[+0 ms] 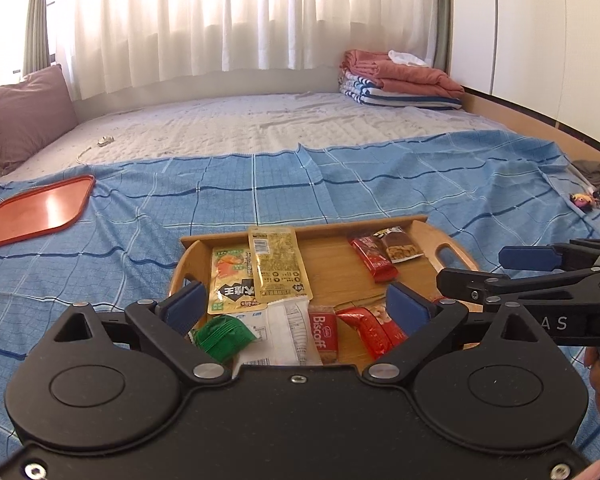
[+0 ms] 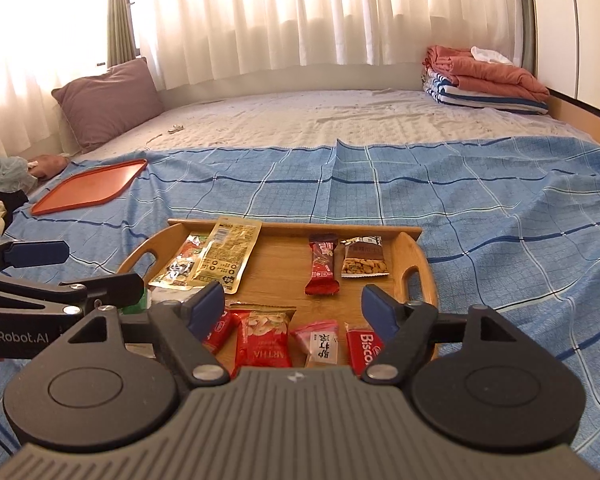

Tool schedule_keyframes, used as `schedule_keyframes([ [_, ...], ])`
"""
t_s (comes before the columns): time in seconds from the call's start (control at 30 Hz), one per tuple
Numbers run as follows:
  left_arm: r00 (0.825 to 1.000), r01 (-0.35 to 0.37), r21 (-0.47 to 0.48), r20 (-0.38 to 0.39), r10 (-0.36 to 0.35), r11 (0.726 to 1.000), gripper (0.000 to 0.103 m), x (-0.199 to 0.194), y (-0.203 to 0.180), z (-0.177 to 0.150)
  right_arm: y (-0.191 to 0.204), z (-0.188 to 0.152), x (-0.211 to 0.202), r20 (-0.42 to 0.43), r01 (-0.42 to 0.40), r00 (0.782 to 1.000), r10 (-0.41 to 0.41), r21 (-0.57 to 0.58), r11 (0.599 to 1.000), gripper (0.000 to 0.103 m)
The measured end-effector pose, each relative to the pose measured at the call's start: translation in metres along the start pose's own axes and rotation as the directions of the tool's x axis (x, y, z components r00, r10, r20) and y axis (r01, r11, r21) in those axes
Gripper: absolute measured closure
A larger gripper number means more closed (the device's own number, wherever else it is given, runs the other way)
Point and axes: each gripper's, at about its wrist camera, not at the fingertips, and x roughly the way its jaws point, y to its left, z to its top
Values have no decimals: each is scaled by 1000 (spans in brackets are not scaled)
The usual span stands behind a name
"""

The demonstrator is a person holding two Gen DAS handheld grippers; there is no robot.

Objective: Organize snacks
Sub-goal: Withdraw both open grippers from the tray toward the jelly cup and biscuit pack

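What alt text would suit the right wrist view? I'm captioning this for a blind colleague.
The open right gripper hovers over a wooden tray of wrapped snacks on a blue checked bedspread, holding nothing. The left gripper shows at the left edge, and an orange tray lies farther back on the left.

Mounted low behind each tongs, facing forward across the bed (image 1: 260, 128); close above the wooden tray (image 1: 332, 268), shared, like the curtains (image 2: 300, 12).
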Motion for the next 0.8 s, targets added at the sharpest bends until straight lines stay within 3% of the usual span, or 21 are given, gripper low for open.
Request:
schedule_keyframes([
  [0.53, 998, 50, -36, 34, -49, 998, 5, -103, -3, -23, 15, -27, -83, 48, -56, 997, 58, -46, 997, 16],
  [0.8, 996, 60, -53, 69, -57, 997, 5, -131, 0, -43, 14, -57, -104, 86, -23, 996, 28, -59, 998, 9],
])
